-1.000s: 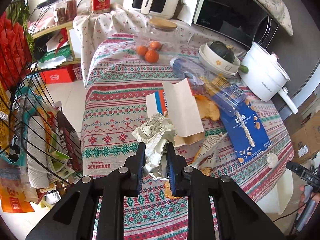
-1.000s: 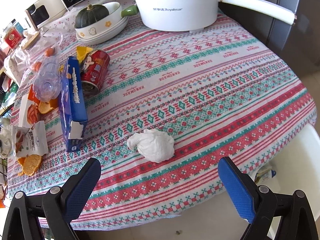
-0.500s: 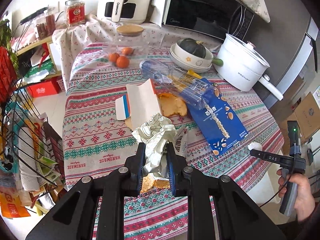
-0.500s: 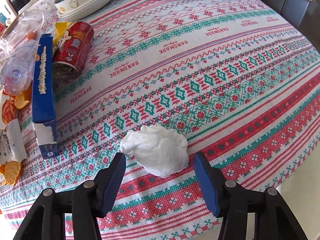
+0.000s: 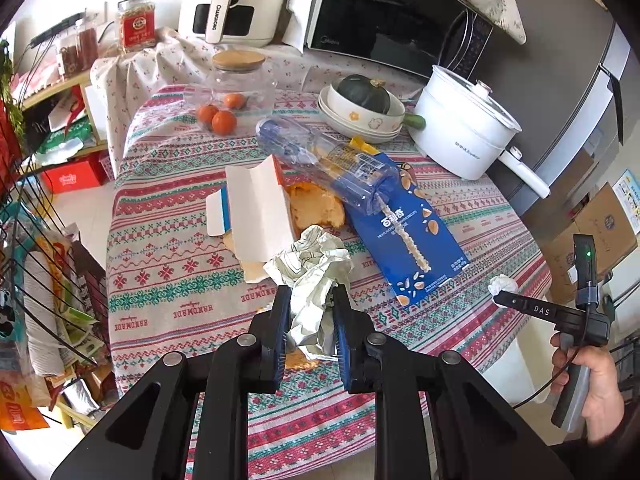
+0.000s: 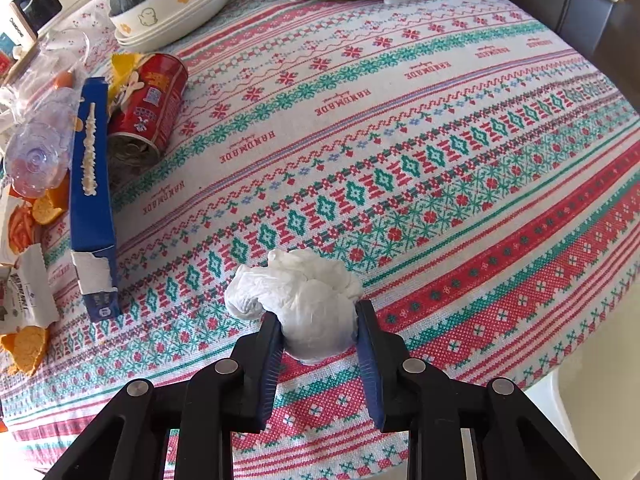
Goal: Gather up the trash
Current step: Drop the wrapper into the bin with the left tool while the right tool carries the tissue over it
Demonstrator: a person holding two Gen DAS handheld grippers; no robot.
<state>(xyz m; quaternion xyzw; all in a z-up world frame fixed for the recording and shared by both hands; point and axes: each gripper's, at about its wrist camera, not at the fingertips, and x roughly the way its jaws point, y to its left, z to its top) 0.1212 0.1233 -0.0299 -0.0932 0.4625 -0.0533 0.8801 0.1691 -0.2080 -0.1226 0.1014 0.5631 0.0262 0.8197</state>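
My left gripper [image 5: 311, 312] is shut on a crumpled silver-white wrapper [image 5: 310, 276] and holds it above the patterned tablecloth [image 5: 168, 280]. My right gripper [image 6: 320, 332] is shut on a white crumpled tissue [image 6: 304, 300] that rests on the cloth near the table's front edge; the tissue also shows in the left wrist view [image 5: 502, 284] at the tip of the right gripper. Other trash lies on the table: a blue carton [image 5: 404, 240], a clear plastic bottle [image 5: 328, 164], a white open box [image 5: 256, 208], orange peel [image 5: 316, 210] and a red can [image 6: 150, 108].
A white pot [image 5: 464, 132], stacked bowls with a green squash [image 5: 364, 108], a glass jar and oranges [image 5: 218, 118] stand at the back of the table. A microwave [image 5: 392, 20] stands behind. A wire rack of bags [image 5: 36, 272] stands left of the table.
The right gripper's jaws closed from wide open onto the white tissue. The left gripper lifted and drew back with the wrapper still in it.
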